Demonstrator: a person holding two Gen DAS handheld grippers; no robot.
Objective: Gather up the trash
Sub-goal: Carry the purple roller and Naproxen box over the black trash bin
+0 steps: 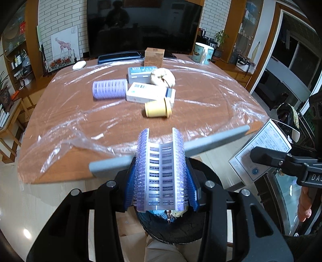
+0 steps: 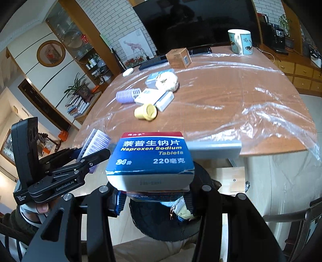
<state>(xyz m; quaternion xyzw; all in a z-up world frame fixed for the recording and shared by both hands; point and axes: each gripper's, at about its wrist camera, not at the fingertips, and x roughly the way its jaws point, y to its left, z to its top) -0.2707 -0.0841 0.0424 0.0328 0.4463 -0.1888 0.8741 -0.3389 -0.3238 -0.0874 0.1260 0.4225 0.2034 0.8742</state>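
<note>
Looks like somebody's living room at home: big black flat-screen TV [image 1: 143,26] against a white brick wall [image 1: 58,18], wooden glass-fronted display cabinets [image 2: 74,38], potted green plants [image 2: 80,86], and a plastic-covered wooden table [image 1: 201,104].

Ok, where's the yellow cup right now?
The yellow cup lies on its side on the table, just in front of the white box. It is the item closest to both tools, near the middle of each view.

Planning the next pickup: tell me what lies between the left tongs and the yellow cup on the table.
In the left wrist view, only bare plastic-covered table separates the left tongs, shut on a purple roller piece, from the yellow cup.
</note>
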